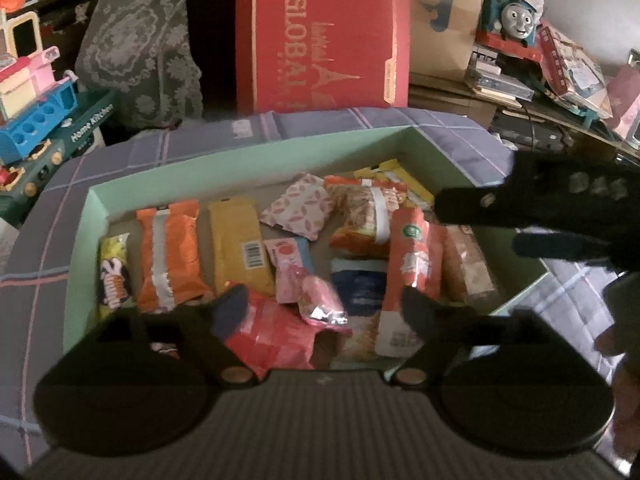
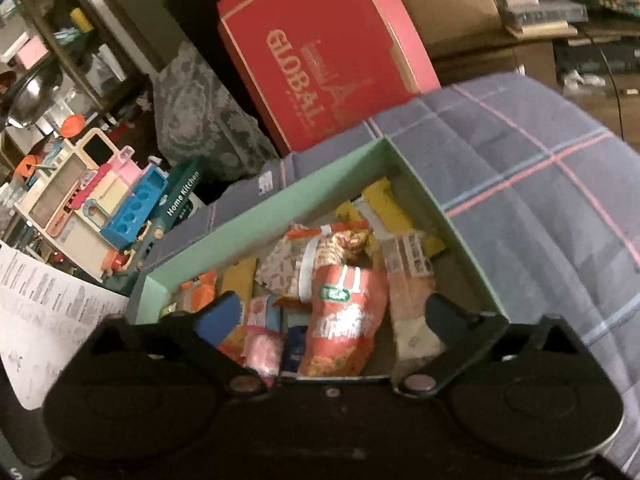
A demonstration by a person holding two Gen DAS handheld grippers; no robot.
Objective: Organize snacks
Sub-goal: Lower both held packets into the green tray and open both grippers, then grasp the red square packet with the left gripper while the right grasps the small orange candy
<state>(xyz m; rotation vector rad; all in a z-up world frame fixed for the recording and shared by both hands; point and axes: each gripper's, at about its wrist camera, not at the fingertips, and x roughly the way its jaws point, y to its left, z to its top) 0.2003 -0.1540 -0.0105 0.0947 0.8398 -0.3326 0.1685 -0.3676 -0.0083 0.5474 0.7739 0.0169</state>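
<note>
Nearest the lens, left claw spread wide over the near end of the green box, nothing between its fingers, a crumpled pink packet lying just beneath. Right claw likewise spread and empty, hovering above the orange-red pouch that leans against a tan wrapped block. Box resting on a plaid bedspread, not on any counter, with a red carton standing behind it. Inside: an orange wafer pack and a yellow bar lying side by side at the left, the rest heaped loosely toward the middle and right. Probably between grasps, with sorting half done. Next move likely calls for choosing one loose packet from the heap, lowering over it and pinching gently, since the thin foil crumples and slips.
</note>
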